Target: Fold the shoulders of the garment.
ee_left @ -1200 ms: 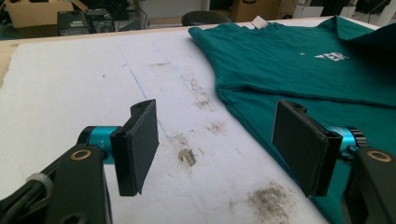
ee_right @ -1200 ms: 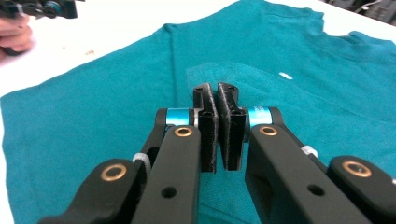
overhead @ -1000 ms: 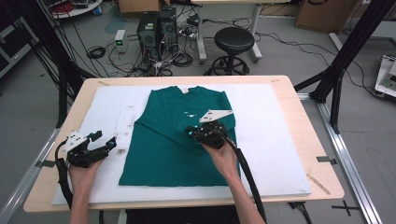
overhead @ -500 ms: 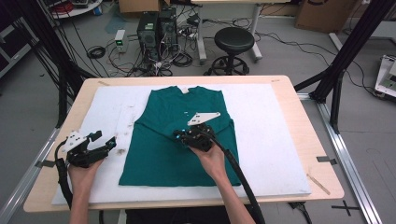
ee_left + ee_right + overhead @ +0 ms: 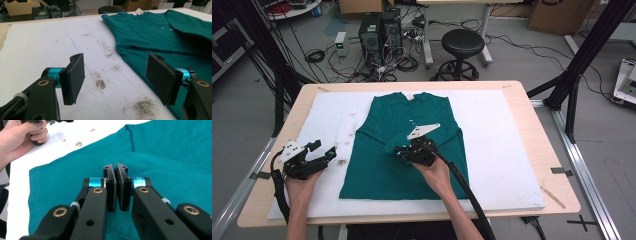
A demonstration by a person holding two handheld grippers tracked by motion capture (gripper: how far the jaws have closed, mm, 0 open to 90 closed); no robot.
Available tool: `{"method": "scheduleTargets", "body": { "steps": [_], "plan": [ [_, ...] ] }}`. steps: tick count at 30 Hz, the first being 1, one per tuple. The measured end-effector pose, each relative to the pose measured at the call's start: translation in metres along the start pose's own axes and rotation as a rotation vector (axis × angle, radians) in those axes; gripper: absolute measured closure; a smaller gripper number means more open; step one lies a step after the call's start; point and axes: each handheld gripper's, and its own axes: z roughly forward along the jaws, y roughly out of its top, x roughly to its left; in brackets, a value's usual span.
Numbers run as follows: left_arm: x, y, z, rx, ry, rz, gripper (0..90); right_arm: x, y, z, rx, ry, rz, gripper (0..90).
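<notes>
A teal T-shirt [image 5: 377, 170] lies flat on the white foam mat [image 5: 507, 150], collar at the far side. My right gripper [image 5: 401, 150] is over the middle of the shirt, its jaws shut on a fold of the teal cloth [image 5: 162, 145] taken from the shirt's right side; the fabric bunches up around the right gripper [image 5: 116, 171]. The flap it has raised appears in the left gripper view as a lifted layer of shirt [image 5: 190, 22]. My left gripper [image 5: 323, 151] rests on the mat left of the shirt. The left gripper [image 5: 117, 77] stands open, with nothing between its pads [image 5: 75, 77].
The mat covers a wooden table [image 5: 557, 175] and carries dirt smudges [image 5: 143, 106] near the shirt's left edge. A hand [image 5: 20, 137] holding the other gripper appears at the top left of the right gripper view. Beyond the table stand a black stool [image 5: 462, 42], computer cases [image 5: 377, 30] and cables.
My right gripper has moved left across the shirt, drawing the pinched cloth with it. The left gripper has stayed where it was.
</notes>
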Motion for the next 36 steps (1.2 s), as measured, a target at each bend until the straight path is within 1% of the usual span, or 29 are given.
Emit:
{"method": "scheduleTargets", "body": {
  "steps": [4, 8, 10, 12, 17, 22, 24, 25, 27, 28, 29, 30, 31, 32, 33, 35, 36],
  "plan": [
    [0.000, 0.000, 0.000, 0.000, 0.001, 0.001, 31.8, -0.001, -0.001, 0.004, 0.011, 0.004, 0.003, 87.6],
    [0.000, 0.000, 0.000, 0.000, 0.001, 0.001, 31.7, -0.002, -0.004, 0.007, 0.037, 0.011, 0.018, 87.5],
    [0.000, 0.000, 0.000, 0.000, 0.001, 0.001, 31.7, -0.003, -0.005, 0.009, 0.039, 0.017, 0.029, 87.4],
    [0.000, 0.000, 0.000, 0.000, 0.001, 0.000, 31.7, -0.004, -0.006, 0.011, 0.050, 0.018, 0.024, 87.4],
    [0.000, 0.000, 0.000, 0.000, 0.002, 0.000, 31.8, -0.003, -0.006, 0.011, 0.055, 0.023, 0.038, 87.4],
    [0.000, 0.000, 0.000, 0.000, 0.002, 0.001, 31.7, -0.004, -0.006, 0.011, 0.060, 0.020, 0.036, 87.2],
    [0.000, 0.000, 0.000, 0.001, 0.002, 0.002, 31.8, -0.004, -0.007, 0.012, 0.063, 0.026, 0.036, 86.7],
    [0.000, 0.000, 0.000, 0.002, 0.002, 0.003, 31.8, -0.005, -0.007, 0.013, 0.061, 0.027, 0.036, 85.2],
    [0.000, 0.000, 0.000, 0.001, 0.003, 0.004, 31.9, -0.005, -0.007, 0.013, 0.058, 0.024, 0.054, 73.8],
    [0.000, 0.000, 0.000, 0.000, 0.002, 0.001, 31.8, -0.006, -0.007, 0.014, 0.054, 0.018, 0.065, 71.9],
    [0.000, 0.000, 0.000, 0.001, 0.002, 0.000, 31.9, -0.006, -0.007, 0.013, 0.046, 0.019, 0.077, 67.6],
    [0.000, 0.000, 0.000, 0.000, 0.001, -0.001, 31.8, -0.007, -0.007, 0.013, 0.041, 0.017, 0.078, 62.4],
    [0.000, 0.000, 0.000, 0.000, 0.002, 0.000, 31.9, -0.007, -0.007, 0.011, 0.036, 0.018, 0.085, 58.9],
    [0.000, 0.000, 0.000, 0.000, 0.002, 0.000, 31.8, -0.007, -0.006, 0.010, 0.034, 0.021, 0.092, 57.5],
    [0.000, 0.000, 0.000, 0.001, 0.002, -0.001, 31.8, -0.007, -0.006, 0.008, 0.030, 0.021, 0.095, 53.6],
    [0.000, 0.000, 0.000, 0.001, 0.001, 0.001, 31.9, -0.007, -0.005, 0.005, 0.026, 0.007, 0.097, 44.8],
    [0.000, 0.000, 0.000, 0.000, 0.004, 0.002, 31.8, -0.007, -0.005, 0.003, 0.027, -0.007, 0.103, 38.2]
  ]
}}
